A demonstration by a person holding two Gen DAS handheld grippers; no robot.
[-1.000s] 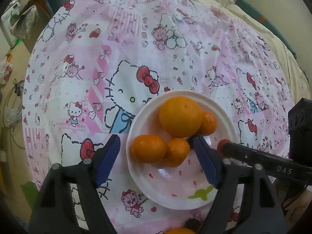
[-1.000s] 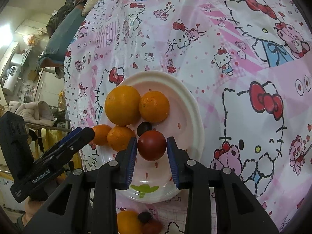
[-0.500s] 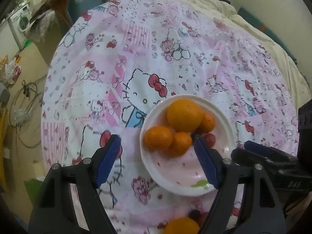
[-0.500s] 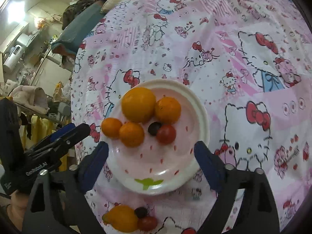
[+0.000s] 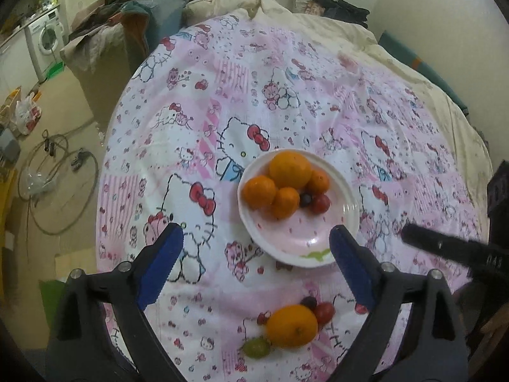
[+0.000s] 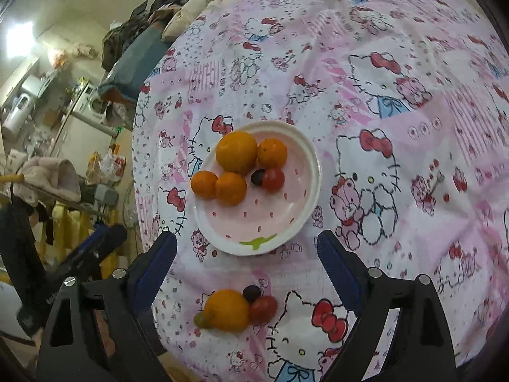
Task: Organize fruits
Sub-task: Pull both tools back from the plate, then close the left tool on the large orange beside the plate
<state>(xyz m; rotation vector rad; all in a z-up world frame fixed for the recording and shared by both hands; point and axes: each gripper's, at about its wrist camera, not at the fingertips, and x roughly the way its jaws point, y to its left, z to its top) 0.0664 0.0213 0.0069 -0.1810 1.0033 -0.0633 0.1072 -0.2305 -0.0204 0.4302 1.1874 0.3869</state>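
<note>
Six fruits sit clustered on the plate (image 6: 305, 210), likely grouped there as the collection spot. Four more fruits (image 6: 233, 308) lie loose on the desk (image 6: 397, 165) just near-side of the plate. Both claws, left (image 5: 254, 267) and right (image 6: 246, 267), gape wide, holding nothing.
</note>
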